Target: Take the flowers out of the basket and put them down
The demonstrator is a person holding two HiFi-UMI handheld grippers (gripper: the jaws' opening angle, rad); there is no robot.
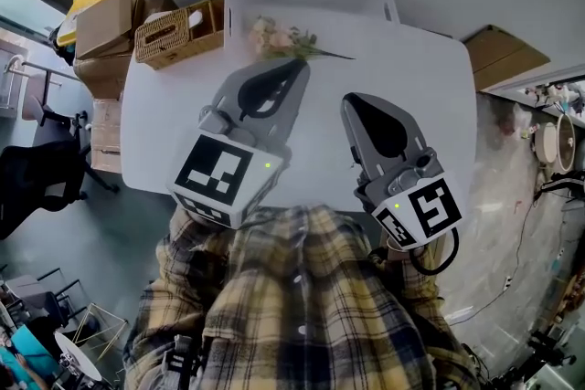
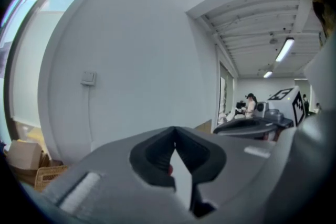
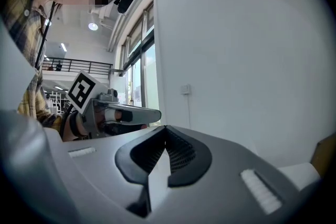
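The flowers (image 1: 283,39) lie on the counter (image 1: 164,132) near the basket (image 1: 174,36), just beyond your left tongs (image 1: 298,66). Your left tongs and right tongs (image 1: 351,103) are both pressed together and empty.

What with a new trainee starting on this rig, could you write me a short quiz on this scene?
1. True or false: the flowers lie inside the wicker basket.
2. Pick one. The left gripper and the right gripper are: A) both open; B) both shut with nothing between the jaws; C) left shut on the flowers, right open.
3. Fill in: the flowers rest on the white ____, just beyond the left gripper's tip.

Key
1. False: they lie outside the basket, to its right in the head view.
2. B
3. table
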